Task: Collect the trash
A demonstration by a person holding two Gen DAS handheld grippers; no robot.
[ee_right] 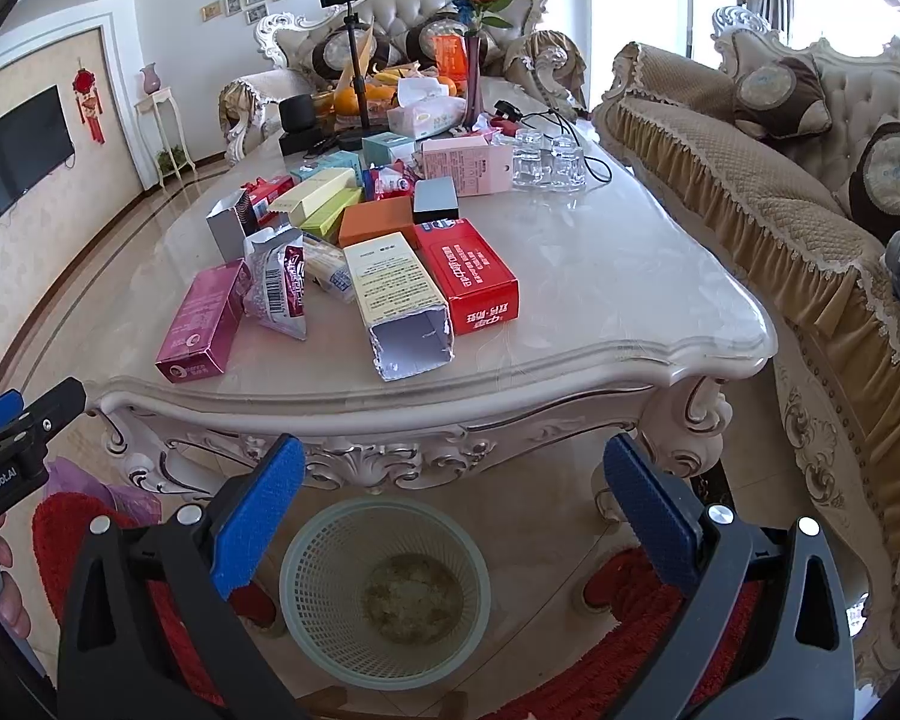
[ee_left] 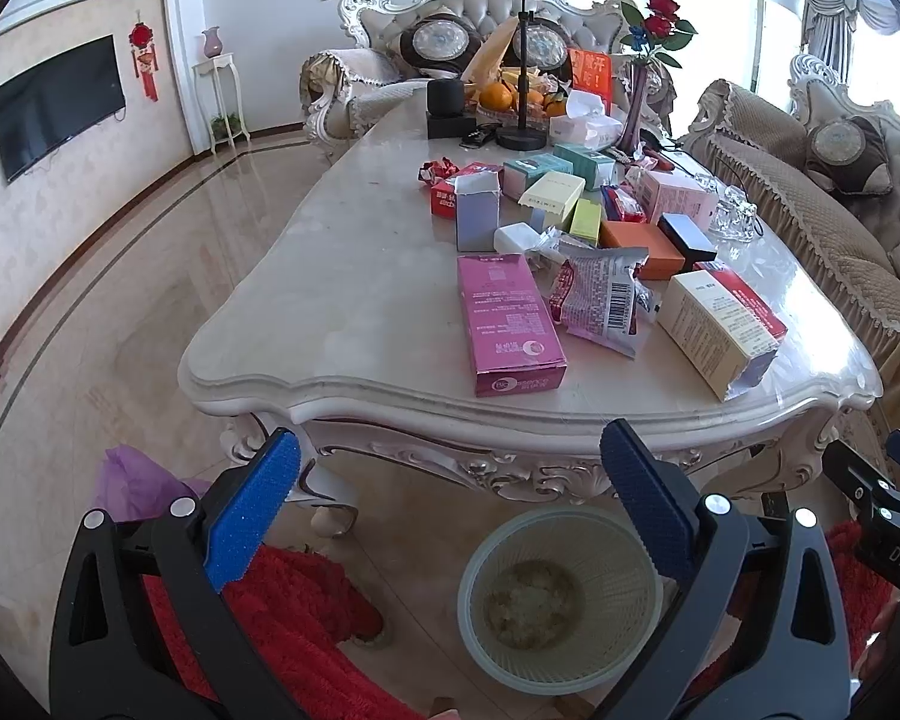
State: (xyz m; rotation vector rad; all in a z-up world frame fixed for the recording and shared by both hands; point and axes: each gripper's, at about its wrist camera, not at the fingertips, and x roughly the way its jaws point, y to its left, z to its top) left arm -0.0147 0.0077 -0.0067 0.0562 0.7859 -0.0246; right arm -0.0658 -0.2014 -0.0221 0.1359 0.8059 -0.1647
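Below the table's (ee_left: 330,324) near edge, mesh bin (ee_right: 384,591) on floor; left gripper (ee_left: 450,498) and right gripper (ee_right: 453,504) above it, jaws wide apart, empty. Pink box (ee_left: 507,324), snack wrapper (ee_left: 600,300), cream carton (ee_right: 399,306) near table's front.

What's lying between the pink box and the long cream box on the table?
A crinkly snack wrapper with a barcode lies between the pink box and the cream box. The left wrist view shows it best; the right wrist view shows it too.
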